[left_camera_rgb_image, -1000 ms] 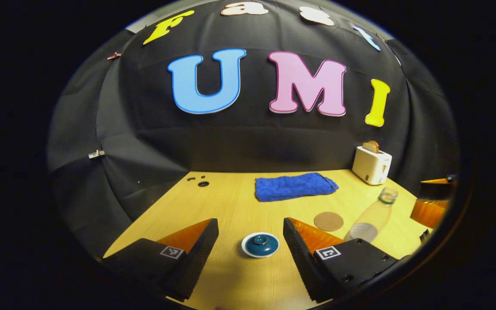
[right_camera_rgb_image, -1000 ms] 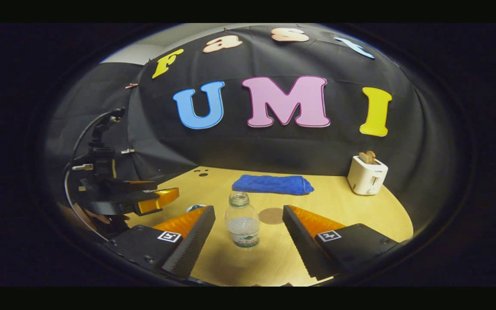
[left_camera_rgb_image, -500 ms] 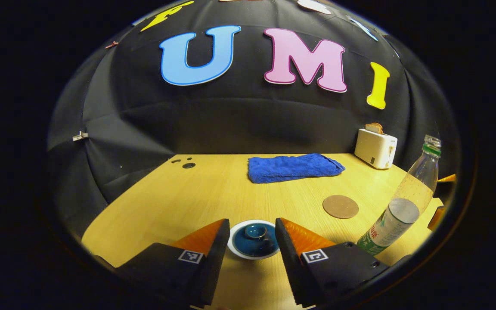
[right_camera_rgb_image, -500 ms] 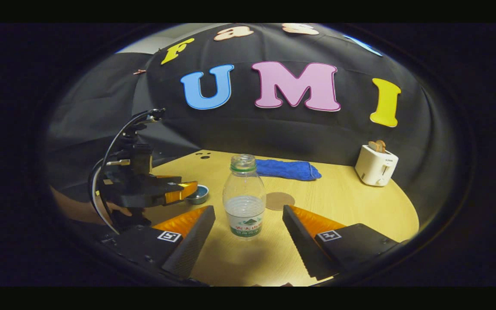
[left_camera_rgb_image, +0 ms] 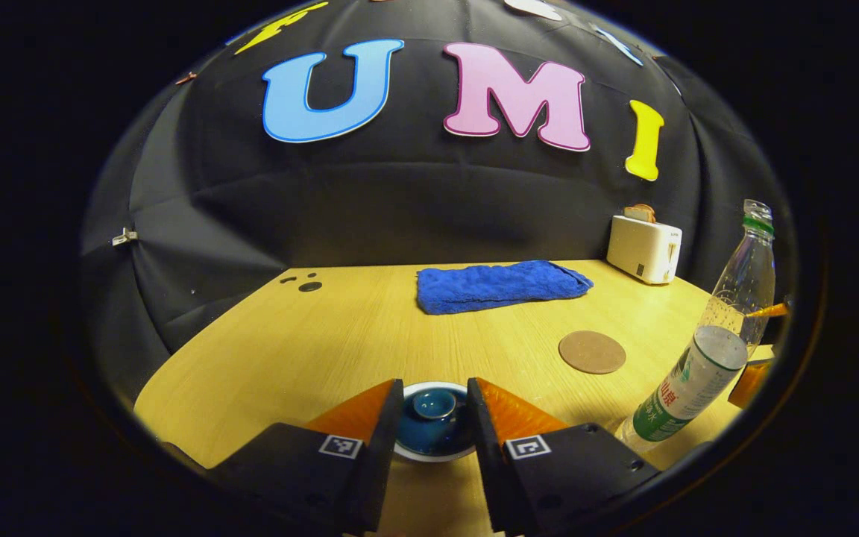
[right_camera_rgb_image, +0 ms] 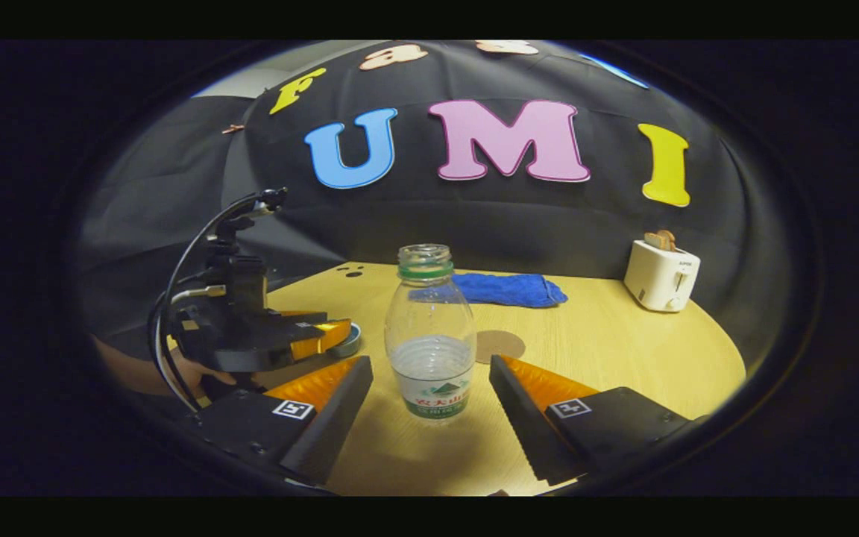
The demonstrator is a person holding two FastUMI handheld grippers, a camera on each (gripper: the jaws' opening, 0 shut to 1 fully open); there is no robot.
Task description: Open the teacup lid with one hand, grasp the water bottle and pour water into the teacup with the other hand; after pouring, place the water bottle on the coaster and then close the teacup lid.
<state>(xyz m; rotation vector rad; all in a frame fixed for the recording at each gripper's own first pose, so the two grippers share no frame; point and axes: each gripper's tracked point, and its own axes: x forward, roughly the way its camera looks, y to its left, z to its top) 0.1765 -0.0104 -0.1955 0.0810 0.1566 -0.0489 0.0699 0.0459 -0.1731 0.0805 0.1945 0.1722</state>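
Observation:
A blue teacup lid [left_camera_rgb_image: 433, 409] with a round knob sits on a white-rimmed teacup at the near edge of the table. My left gripper [left_camera_rgb_image: 434, 385] is low over it and open, its fingers close along both sides of the rim; whether they touch is unclear. A clear uncapped water bottle [right_camera_rgb_image: 430, 339], part full, stands upright between the fingers of my open right gripper [right_camera_rgb_image: 429, 367], with gaps on both sides. The bottle [left_camera_rgb_image: 698, 365] leans at the right of the left gripper view. A round brown coaster [left_camera_rgb_image: 592, 352] lies just behind the bottle [right_camera_rgb_image: 500, 344].
A folded blue towel [left_camera_rgb_image: 500, 285] lies at the back of the wooden table [left_camera_rgb_image: 288, 350]. A white toaster [left_camera_rgb_image: 644, 248] holding toast stands at the back right. In the right gripper view, the left gripper [right_camera_rgb_image: 310, 339] and the hand [right_camera_rgb_image: 176, 373] holding it are at the left.
The left gripper came down and forward over the teacup and its fingers narrowed around it. The right gripper moved up to the bottle, which now stands between its fingers.

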